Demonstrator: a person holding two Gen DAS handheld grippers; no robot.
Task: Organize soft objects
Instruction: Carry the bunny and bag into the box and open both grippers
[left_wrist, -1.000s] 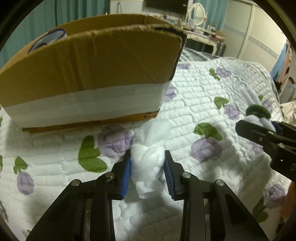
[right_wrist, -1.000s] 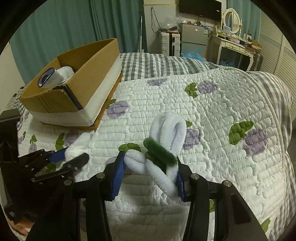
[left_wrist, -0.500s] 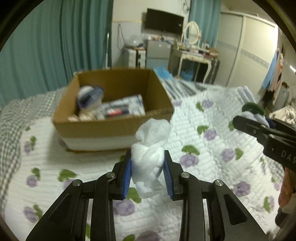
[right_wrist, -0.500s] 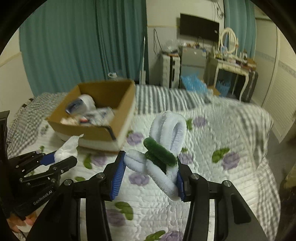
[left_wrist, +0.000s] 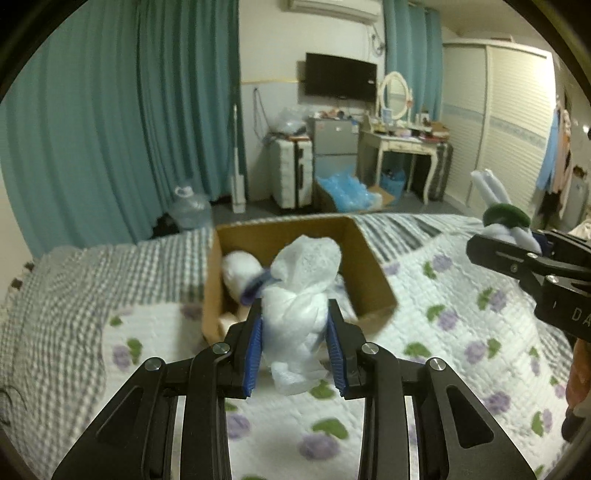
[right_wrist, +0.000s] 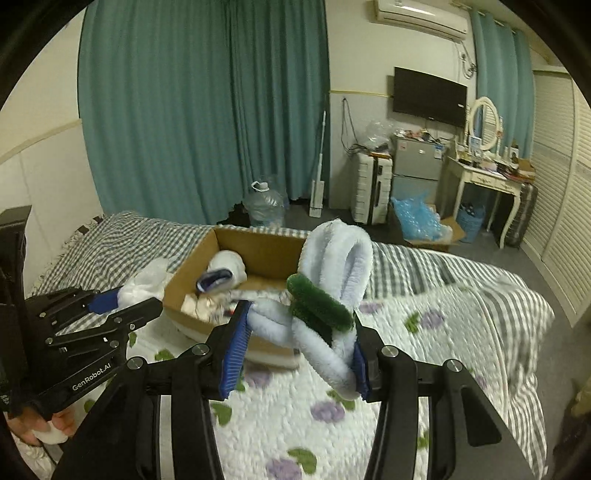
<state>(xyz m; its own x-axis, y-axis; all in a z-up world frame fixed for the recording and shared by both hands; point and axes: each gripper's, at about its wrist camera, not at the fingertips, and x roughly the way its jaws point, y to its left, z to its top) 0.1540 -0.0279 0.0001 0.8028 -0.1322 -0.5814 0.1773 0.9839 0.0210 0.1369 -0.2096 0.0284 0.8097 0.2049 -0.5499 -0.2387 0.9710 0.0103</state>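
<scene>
Above the quilted bed (left_wrist: 461, 332), the left hand-held gripper (left_wrist: 294, 345) pinches a light, crushable, probably tissue-like white bundle (left_wrist: 299, 288) mid-body, while the right hand-held gripper (right_wrist: 295, 350) clamps springy white-and-green chenille loops (right_wrist: 325, 295) near the cardboard box (right_wrist: 258, 240).

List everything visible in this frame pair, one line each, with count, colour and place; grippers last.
Cardboard box: one, brown, open, on the bed.
Bundles in the box: several, mostly white, blurred.
Quilt: one, white with purple and green print, on the bed.
Checked bedding: one, grey and white, under the quilt.
Curtains: teal, back wall.
Television: one, black, wall-mounted.
Dressing table: one, white, with mirror.
Water jug: one, clear, on the floor.
White plastic bundle: one, in the left gripper.
Fuzzy twisted toy: one, pale blue with green, in the right gripper.
</scene>
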